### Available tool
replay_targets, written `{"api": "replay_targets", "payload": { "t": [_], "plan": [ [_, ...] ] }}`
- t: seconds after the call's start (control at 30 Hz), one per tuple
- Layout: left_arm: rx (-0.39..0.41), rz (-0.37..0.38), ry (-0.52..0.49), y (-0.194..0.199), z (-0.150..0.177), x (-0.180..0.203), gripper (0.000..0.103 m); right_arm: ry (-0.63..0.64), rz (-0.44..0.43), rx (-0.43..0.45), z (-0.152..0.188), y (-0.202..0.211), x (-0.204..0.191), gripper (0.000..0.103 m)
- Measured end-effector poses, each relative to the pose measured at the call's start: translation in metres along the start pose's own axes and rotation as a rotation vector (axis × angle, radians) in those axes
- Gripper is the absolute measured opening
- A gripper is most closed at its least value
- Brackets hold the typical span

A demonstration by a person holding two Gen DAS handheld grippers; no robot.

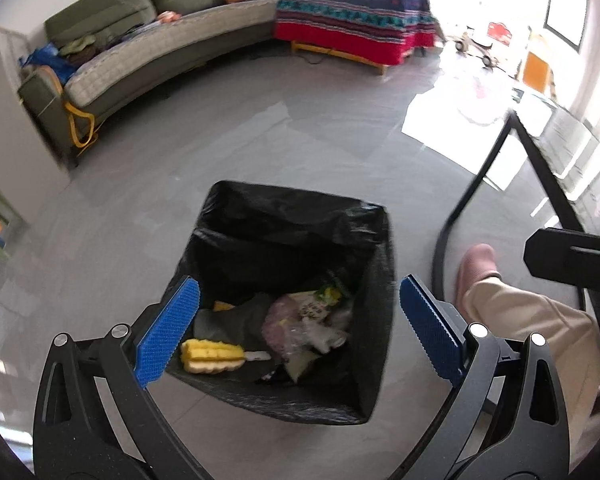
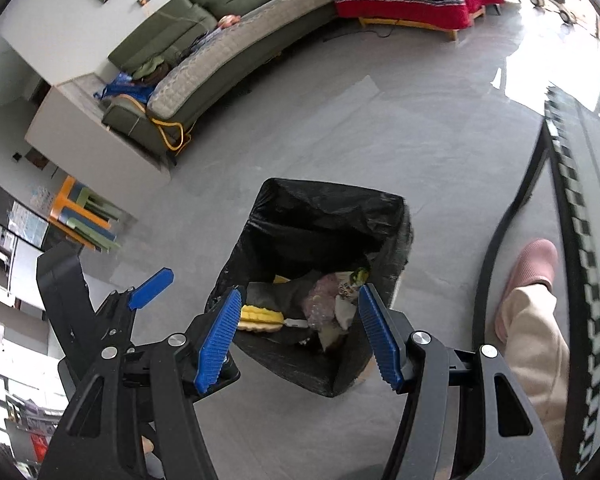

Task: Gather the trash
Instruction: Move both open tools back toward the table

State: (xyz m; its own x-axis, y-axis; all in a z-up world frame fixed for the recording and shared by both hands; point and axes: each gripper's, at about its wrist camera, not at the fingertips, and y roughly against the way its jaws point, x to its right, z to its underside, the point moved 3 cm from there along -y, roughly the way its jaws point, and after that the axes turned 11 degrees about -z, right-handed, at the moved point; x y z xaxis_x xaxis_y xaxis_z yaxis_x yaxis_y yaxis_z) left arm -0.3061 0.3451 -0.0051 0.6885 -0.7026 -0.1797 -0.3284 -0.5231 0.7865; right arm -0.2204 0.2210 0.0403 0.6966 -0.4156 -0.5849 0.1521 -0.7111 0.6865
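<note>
Two hand-held black grippers with ribbed blue pads hang above a square bin lined with a black plastic bag (image 1: 296, 216) on a bare grey floor (image 1: 204, 148). The left gripper (image 1: 300, 322) has its jaws spread wide with nothing between them; the right gripper (image 2: 298, 334) has its jaws parted more narrowly, also with nothing between them. Inside the bag lie the collected trash: a yellow sponge-like piece (image 1: 212, 354), crumpled clear and pink plastic wrappers (image 1: 300, 320) and a grey scrap. Beside the bin on the right stand a person's beige trouser leg (image 1: 531, 320) and pink slipper (image 1: 477, 264), next to a black table leg (image 1: 459, 208). Open floor stretches beyond the bin to a curved grey-green sofa (image 1: 172, 44) along the far wall and a bed draped in a red and navy patterned cover (image 1: 351, 20). Bright window light washes out the floor at the far right.
</note>
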Motion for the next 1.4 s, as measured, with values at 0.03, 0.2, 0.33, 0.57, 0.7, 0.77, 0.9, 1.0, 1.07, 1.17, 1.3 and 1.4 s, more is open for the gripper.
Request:
{"api": "replay_targets", "payload": {
  "t": [0.03,0.2,0.33,0.57,0.7,0.77,0.9,1.0,1.07,1.17,1.3,1.4],
  "plan": [
    [0.007,0.017,-0.012,0.005,-0.002,0.01,0.097,-0.006,0.006,0.008,0.002,0.005,0.004,0.063],
    [0.057,0.088,-0.102,0.029,-0.014,0.061,0.097,-0.045,0.023,0.077,0.01,0.043,0.026,0.063],
    [0.092,0.148,-0.174,0.046,-0.024,0.107,0.097,-0.07,0.06,0.163,0.012,0.086,0.047,0.063],
    [0.155,0.266,-0.326,0.081,-0.039,0.198,0.097,-0.156,0.14,0.296,0.018,0.158,0.102,0.064],
    [0.172,0.331,-0.404,0.094,-0.044,0.25,0.097,-0.222,0.183,0.348,0.027,0.19,0.137,0.064],
    [0.172,0.359,-0.441,0.099,-0.047,0.278,0.097,-0.256,0.221,0.373,0.031,0.208,0.157,0.064],
    [0.185,0.401,-0.518,0.109,-0.053,0.33,0.097,-0.316,0.262,0.403,0.038,0.235,0.191,0.064],
    [0.199,0.427,-0.575,0.117,-0.054,0.367,0.097,-0.356,0.296,0.432,0.042,0.257,0.216,0.064],
    [0.204,0.441,-0.609,0.121,-0.056,0.389,0.097,-0.378,0.32,0.452,0.043,0.272,0.232,0.064],
    [0.201,0.469,-0.643,0.125,-0.059,0.417,0.097,-0.405,0.369,0.471,0.045,0.294,0.258,0.064],
    [0.183,0.506,-0.667,0.126,-0.068,0.455,0.097,-0.444,0.44,0.484,0.042,0.324,0.3,0.064],
    [0.165,0.532,-0.681,0.128,-0.074,0.484,0.097,-0.487,0.475,0.495,0.039,0.344,0.331,0.064]
  ]
}}
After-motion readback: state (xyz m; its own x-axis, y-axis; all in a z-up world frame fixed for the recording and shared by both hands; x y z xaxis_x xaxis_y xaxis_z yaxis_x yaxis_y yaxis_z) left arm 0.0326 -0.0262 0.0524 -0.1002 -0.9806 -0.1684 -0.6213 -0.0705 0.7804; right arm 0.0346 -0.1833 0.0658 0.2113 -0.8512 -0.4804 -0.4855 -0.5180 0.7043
